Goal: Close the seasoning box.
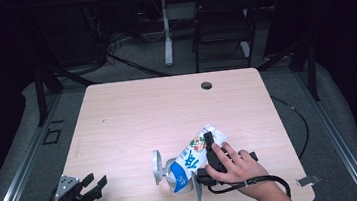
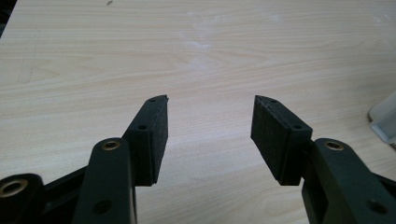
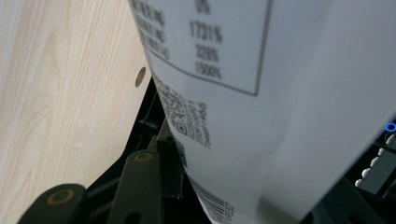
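Seen from above, right gripper [image 1: 211, 153] clamped on the milk carton [image 1: 193, 160] tilted at the table's [image 1: 132, 110] near edge, left gripper [image 1: 96, 183] spread idle; close up, carton [image 3: 261, 116] pinched mid-lift, likely needing careful uprighting next.

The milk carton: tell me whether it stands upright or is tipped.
Tipped. In the high view the milk carton leans over the table, its top toward the far right, gripped by the right gripper, whose pad presses its side.
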The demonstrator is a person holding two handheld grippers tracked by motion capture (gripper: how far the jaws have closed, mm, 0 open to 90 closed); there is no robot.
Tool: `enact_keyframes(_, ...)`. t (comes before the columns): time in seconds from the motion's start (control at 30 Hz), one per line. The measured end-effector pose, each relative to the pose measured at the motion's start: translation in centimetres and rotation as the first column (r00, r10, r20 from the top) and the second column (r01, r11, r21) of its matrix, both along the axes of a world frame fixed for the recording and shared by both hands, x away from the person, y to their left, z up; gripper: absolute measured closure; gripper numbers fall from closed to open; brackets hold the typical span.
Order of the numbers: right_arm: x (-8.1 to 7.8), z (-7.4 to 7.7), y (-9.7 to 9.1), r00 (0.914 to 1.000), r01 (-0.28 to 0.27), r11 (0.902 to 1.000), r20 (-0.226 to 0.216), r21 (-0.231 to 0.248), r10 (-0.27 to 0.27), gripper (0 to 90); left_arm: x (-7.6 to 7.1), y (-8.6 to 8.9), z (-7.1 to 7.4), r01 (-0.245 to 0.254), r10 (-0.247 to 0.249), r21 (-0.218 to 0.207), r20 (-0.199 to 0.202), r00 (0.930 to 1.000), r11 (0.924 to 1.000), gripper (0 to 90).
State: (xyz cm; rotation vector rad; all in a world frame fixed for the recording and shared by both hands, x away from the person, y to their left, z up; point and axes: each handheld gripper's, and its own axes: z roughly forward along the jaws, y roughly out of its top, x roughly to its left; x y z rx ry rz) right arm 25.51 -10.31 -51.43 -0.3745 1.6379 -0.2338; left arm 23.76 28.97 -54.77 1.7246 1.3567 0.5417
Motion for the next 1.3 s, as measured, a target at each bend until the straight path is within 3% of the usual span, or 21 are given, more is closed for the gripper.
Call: enact_keyframes(1.3, -0.09, 0.13, 0.21, 0.9998, -0.015, 0.9997, 0.013, -0.020, 0.015, 60.1, 0.00, 0.11, -0.04, -0.002, 0.002, 0.000, -0.005, 1.0000, 1.0000, 46.5)
